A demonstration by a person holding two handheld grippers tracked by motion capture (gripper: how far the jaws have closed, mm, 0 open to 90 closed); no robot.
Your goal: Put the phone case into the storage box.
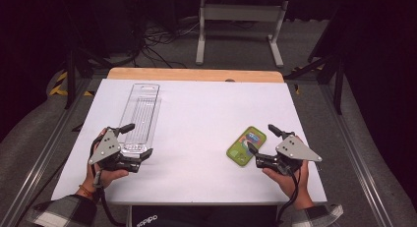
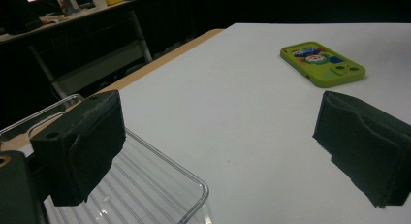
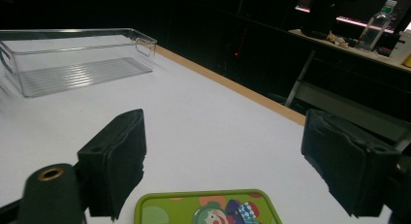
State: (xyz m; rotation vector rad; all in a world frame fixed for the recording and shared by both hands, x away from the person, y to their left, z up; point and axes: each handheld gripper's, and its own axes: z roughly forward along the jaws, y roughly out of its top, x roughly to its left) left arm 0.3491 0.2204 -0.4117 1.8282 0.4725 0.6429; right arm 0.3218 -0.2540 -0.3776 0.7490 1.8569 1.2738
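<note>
Both grippers are resting low over one white table (image 1: 196, 119), jaws spread wide and gripping nothing: the left gripper (image 1: 136, 142) is straddling the near end of one clear plastic tray (image 1: 141, 116), and the right gripper (image 1: 263, 138) is sitting just beside one green phone case (image 1: 246, 145). Grey floor, a metal frame and dark cables are lying beyond the table.

White table (image 1: 196, 178) (wooden far edge), floor cables (image 1: 157, 42), metal stand (image 1: 241, 13).
</note>
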